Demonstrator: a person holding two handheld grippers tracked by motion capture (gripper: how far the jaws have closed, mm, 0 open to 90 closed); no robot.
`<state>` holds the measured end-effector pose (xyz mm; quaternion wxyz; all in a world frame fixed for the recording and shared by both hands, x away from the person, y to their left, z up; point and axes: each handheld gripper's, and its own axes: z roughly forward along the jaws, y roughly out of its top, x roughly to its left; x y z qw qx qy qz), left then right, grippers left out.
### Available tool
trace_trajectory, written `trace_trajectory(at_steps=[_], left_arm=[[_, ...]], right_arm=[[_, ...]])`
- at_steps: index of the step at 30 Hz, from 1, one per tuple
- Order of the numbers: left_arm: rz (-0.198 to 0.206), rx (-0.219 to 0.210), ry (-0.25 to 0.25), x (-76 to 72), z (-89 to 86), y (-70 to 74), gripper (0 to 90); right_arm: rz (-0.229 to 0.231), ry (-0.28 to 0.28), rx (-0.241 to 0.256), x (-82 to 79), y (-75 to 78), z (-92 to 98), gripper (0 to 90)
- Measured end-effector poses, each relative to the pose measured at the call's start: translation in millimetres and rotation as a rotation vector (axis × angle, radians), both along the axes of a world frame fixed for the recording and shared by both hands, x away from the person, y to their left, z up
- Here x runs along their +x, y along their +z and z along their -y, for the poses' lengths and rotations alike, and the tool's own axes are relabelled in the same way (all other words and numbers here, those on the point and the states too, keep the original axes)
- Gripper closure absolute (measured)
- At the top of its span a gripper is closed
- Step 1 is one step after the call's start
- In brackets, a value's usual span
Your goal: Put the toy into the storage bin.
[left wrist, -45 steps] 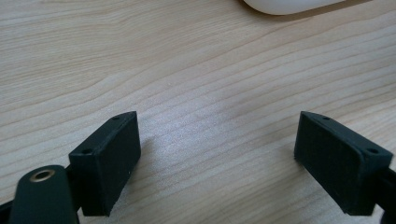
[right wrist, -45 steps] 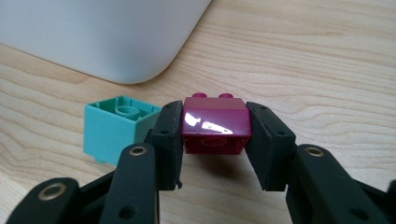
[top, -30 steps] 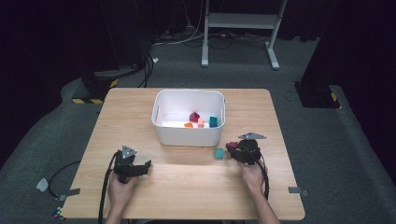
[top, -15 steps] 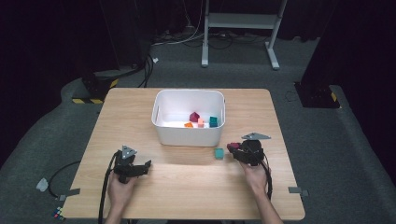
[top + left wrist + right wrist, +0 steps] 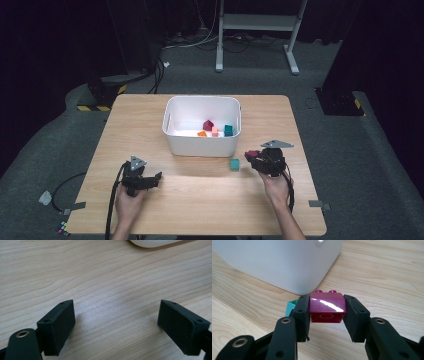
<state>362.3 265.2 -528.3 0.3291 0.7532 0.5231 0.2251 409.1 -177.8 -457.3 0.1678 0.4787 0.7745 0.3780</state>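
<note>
My right gripper (image 5: 326, 315) is shut on a magenta brick (image 5: 327, 307), held just above the table by the white bin's (image 5: 277, 262) near right corner. In the high view that magenta brick (image 5: 251, 154) sits at the tip of the right gripper (image 5: 254, 157), right of a teal brick (image 5: 234, 163) lying on the wood. The teal brick (image 5: 291, 307) peeks out behind the left jaw. My left gripper (image 5: 154, 179) rests open at the table's front left; its jaws (image 5: 117, 322) stand wide apart over bare wood.
The white bin (image 5: 172, 142) stands mid-table and holds several bricks: magenta (image 5: 208, 124), orange (image 5: 202, 133), pink (image 5: 215, 131) and teal (image 5: 228, 130). Wooden tabletop (image 5: 200, 200) stretches between both hands. Cables trail from each gripper over the front edge.
The right gripper with the magenta brick has lifted slightly and edged toward the bin. The left gripper has stayed put.
</note>
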Motion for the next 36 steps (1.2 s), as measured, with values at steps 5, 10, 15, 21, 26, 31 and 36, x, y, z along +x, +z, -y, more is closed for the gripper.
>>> trace_trajectory(at_steps=[5, 10, 15, 21, 26, 31, 36], left_arm=[[0.0, -0.001, 0.001, 0.0, 0.1, 0.0, 14.6], [0.0, 0.0, 0.002, 0.3, 0.2, 0.0, 14.6], [0.0, -0.001, 0.003, 0.3, 0.4, 0.0, 14.6], [0.0, -0.001, 0.002, 0.3, 0.4, 0.0, 14.6], [-0.001, -0.001, 0.002, 0.3, 0.3, 0.0, 14.6], [-0.001, -0.001, 0.002, 0.3, 0.3, 0.0, 14.6], [0.0, -0.003, 0.003, 0.3, 0.4, -0.1, 14.6]], right_arm=[[0.024, 0.019, 0.0, -0.7, 12.5, -1.4, 58.8], [0.037, 0.028, 0.015, 0.0, 19.2, -1.0, 58.8], [0.026, 0.04, 0.016, -0.9, 21.6, -1.3, 58.8], [0.021, 0.035, -0.005, -0.3, 23.4, -5.0, 58.8], [0.015, 0.051, 0.007, 0.7, 27.6, -8.6, 58.8], [0.019, 0.059, 0.016, 0.3, 34.5, -10.1, 58.8], [0.025, 0.064, 0.033, -0.2, 39.3, -8.6, 58.9]])
